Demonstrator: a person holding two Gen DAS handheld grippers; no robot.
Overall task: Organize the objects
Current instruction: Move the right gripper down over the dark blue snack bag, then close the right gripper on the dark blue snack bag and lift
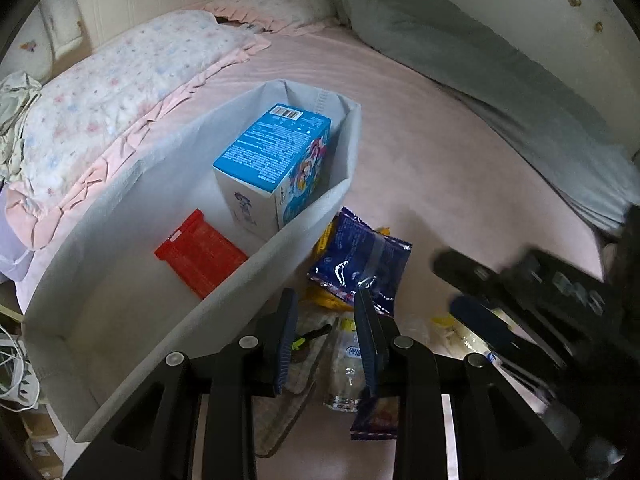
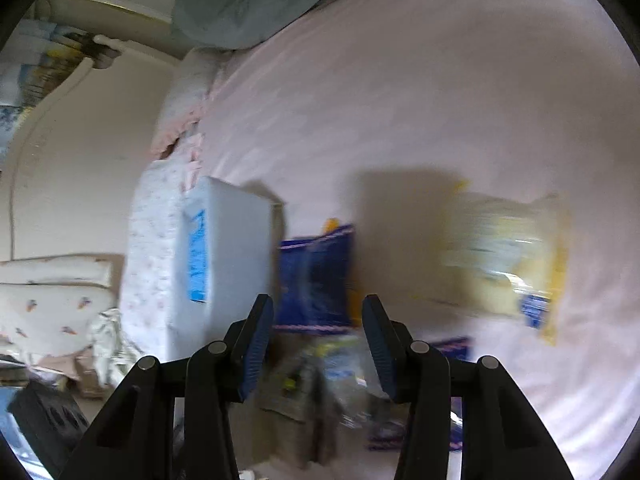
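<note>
Storage bin (image 1: 304, 240) of stiff grey fabric sits on the pink bedsheet (image 1: 460, 152), its long axis running away from you.

Your left gripper (image 1: 326, 330) tilts steeply down over the snack pile beside the bin, jaws parted with nothing gripped; your right gripper (image 2: 318, 346) also angles down, jaws apart and empty. Inside the bin a blue cardboard box (image 1: 272, 160) stands at the far end and a flat red packet (image 1: 200, 256) lies on the floor. A glossy dark-blue pouch (image 1: 360, 260) lies just outside the wall.
</note>
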